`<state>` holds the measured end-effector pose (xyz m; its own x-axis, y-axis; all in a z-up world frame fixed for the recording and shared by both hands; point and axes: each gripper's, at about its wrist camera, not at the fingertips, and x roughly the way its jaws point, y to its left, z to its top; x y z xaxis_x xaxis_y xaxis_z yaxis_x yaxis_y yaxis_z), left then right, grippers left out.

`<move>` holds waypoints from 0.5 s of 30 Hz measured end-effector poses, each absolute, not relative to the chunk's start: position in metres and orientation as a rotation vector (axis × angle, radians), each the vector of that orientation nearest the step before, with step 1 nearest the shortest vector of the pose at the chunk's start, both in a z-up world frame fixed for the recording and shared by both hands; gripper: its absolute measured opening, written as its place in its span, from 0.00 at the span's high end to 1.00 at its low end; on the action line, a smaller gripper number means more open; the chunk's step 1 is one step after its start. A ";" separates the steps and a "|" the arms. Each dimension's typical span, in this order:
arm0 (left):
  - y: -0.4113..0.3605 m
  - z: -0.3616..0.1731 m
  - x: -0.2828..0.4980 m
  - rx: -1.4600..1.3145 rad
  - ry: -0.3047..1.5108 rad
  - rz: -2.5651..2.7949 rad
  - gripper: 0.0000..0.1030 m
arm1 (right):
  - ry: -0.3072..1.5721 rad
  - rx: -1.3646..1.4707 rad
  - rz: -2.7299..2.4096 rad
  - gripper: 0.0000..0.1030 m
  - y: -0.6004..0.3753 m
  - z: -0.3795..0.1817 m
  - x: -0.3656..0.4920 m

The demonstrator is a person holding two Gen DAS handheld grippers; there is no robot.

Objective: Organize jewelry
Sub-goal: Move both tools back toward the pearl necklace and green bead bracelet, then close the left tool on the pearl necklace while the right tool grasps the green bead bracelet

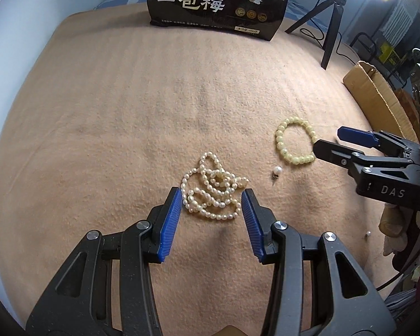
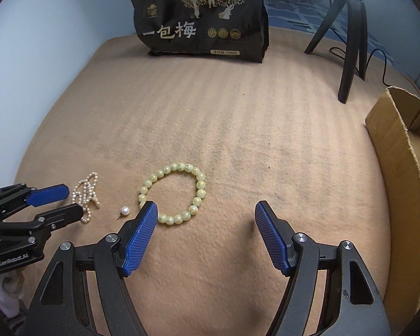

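A heaped white pearl necklace point(image 1: 212, 187) lies on the peach blanket, between the blue pads of my open left gripper point(image 1: 211, 200), which straddles its near part. The necklace also shows in the right wrist view point(image 2: 88, 193). A yellow-green bead bracelet point(image 1: 294, 140) lies to the right; in the right wrist view point(image 2: 172, 193) my open right gripper point(image 2: 205, 211) is just behind it, its left pad over the near-left beads. A single pearl stud earring point(image 1: 277, 171) lies between the two pieces, also seen in the right wrist view point(image 2: 125, 211). Both grippers hold nothing.
A black snack bag point(image 1: 218, 2) stands at the far edge of the blanket. A black tripod point(image 2: 350, 36) with a cable stands at the back right. An open cardboard box point(image 2: 403, 184) lies along the right side. A small pearl piece point(image 1: 367, 234) lies near the right edge.
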<state>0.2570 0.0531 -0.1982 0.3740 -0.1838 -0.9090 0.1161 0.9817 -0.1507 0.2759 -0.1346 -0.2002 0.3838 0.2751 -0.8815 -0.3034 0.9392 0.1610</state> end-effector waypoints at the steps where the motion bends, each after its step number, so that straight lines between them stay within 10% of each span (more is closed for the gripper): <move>1: 0.053 -0.199 0.258 -0.063 1.172 -0.194 0.57 | 1.119 -0.029 0.366 0.31 -0.134 -0.202 0.277; 15: 0.044 -0.214 0.271 0.002 1.153 -0.173 0.60 | 1.112 -0.129 0.343 0.42 -0.113 -0.217 0.292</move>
